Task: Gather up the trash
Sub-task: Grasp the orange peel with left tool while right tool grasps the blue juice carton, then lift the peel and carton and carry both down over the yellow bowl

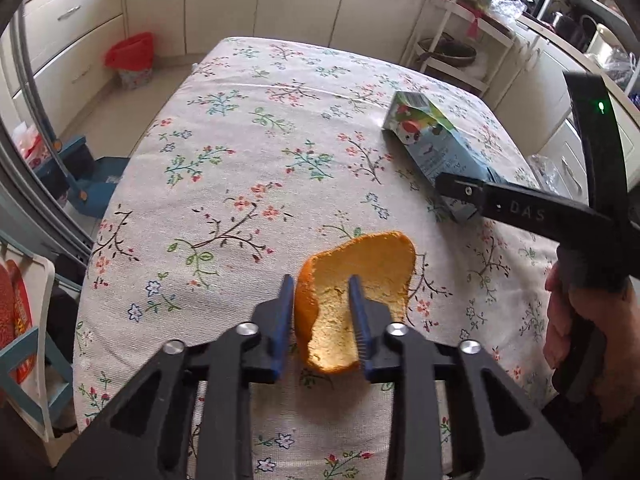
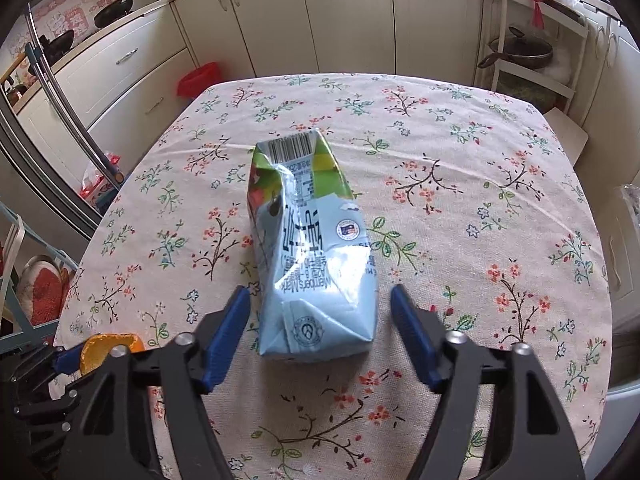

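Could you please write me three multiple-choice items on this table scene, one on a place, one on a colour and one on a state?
1. Where does the crumpled light-blue drink carton lie?
A. on the floral tablecloth
B. in the red bin
C. on the floor

2. What colour are the gripper finger pads?
A. red
B. blue
C. white

3. How does the left hand-held gripper stand?
A. wide open over bare cloth
B. closed on the curved orange peel
C. closed on the carton

Answers: 1 A, the carton rests flat on the floral tablecloth. 2 B, both pads are blue. 3 B, the pads pinch the orange peel.
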The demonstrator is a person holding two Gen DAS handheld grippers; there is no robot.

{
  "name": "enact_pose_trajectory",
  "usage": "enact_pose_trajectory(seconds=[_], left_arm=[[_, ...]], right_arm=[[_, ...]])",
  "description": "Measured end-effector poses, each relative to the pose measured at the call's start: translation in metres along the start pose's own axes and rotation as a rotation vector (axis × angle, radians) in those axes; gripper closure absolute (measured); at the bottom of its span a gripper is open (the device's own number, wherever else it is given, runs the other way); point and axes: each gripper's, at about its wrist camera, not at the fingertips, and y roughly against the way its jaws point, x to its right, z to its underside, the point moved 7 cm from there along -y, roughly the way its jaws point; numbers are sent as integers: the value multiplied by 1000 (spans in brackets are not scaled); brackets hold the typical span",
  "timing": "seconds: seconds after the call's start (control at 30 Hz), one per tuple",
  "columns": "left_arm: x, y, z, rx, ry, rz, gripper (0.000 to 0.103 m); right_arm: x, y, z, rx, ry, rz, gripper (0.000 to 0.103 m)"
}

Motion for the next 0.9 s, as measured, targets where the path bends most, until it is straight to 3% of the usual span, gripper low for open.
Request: enact_pose_trajectory(seconds=[0.1, 0.27, 0.47, 0.6, 0.7, 0.9], left_arm=[[6, 4, 1, 14, -34, -2, 94], [8, 12, -1, 48, -54, -17, 96], [8, 4, 4, -3, -43, 7, 95], [8, 2, 5, -8, -49, -4, 88], [8, 1, 6, -16, -60, -6, 91], [7, 18, 0, 38, -42, 4, 97]], right_arm=[[-3, 4, 1, 3, 6, -18, 46], [-10, 16, 4, 16, 23, -38, 47], [-5, 8, 12, -19, 16, -25, 46], [-2, 7, 7, 4, -5, -24, 41], [-6, 7, 7, 4, -4, -42, 48], [-10, 16, 10, -4, -68, -139, 48]])
